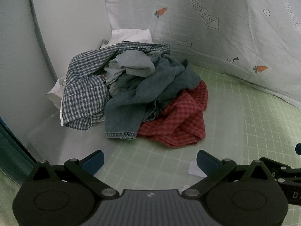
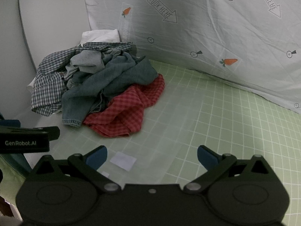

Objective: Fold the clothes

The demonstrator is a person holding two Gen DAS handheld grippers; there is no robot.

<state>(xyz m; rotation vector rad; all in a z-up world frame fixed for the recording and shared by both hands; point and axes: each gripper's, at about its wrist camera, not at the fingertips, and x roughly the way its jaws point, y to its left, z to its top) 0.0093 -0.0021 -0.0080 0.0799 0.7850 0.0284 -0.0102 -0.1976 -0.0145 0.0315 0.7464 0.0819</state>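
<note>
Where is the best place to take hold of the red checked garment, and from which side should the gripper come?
Probably grip the red checked garment at its front hem, the near edge lying free on the green grid sheet. Come from the near right side: the denim piece covers its back left part.

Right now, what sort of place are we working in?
Most likely a bed in a bedroom: a green grid sheet, a big carrot-print pillow behind it, and a clothes pile waiting.
</note>
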